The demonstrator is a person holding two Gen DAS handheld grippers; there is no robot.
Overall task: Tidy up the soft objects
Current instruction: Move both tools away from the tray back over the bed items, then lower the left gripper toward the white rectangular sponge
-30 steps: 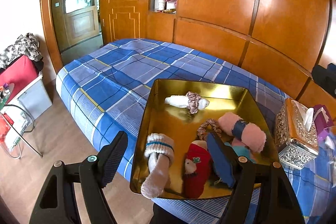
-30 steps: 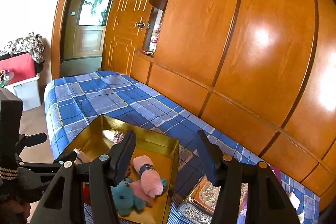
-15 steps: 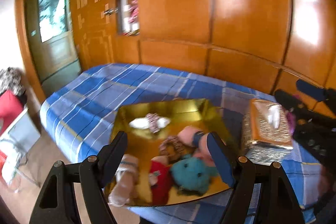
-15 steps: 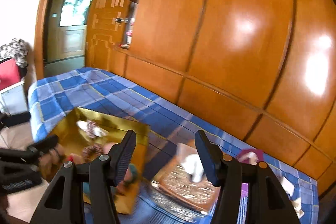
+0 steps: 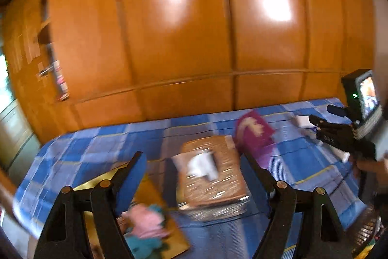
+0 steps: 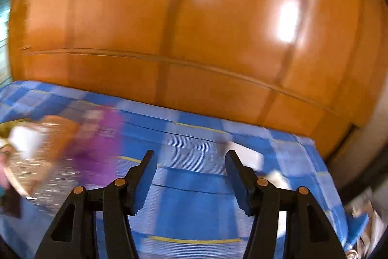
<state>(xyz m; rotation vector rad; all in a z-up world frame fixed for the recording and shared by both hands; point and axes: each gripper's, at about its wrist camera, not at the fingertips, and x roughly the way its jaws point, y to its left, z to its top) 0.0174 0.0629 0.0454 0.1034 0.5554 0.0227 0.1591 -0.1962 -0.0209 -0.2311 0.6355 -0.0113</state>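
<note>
The soft things lie in a gold tray (image 5: 155,188) at the lower left of the left wrist view, half hidden behind my left finger. A pink roll (image 5: 148,222) and a teal plush (image 5: 143,246) show there, blurred. My left gripper (image 5: 194,176) hangs open above the bed with nothing between its pads. My right gripper (image 6: 191,174) is open too, empty, over bare blue plaid bedcover (image 6: 194,205). In the left wrist view the right gripper (image 5: 322,114) shows at the far right, held by a hand.
An ornate tissue box (image 5: 213,174) stands right of the tray, with a purple packet (image 5: 254,135) behind it. Small white items (image 6: 245,154) lie further right on the bed. A glossy wooden wardrobe wall (image 5: 194,40) backs the bed. The bed's right end (image 6: 322,162) drops off.
Both views have swung to the right along the bed. The tray has slid to the lower left of the left view and almost out of the right view. Neither gripper's jaws have visibly changed.
</note>
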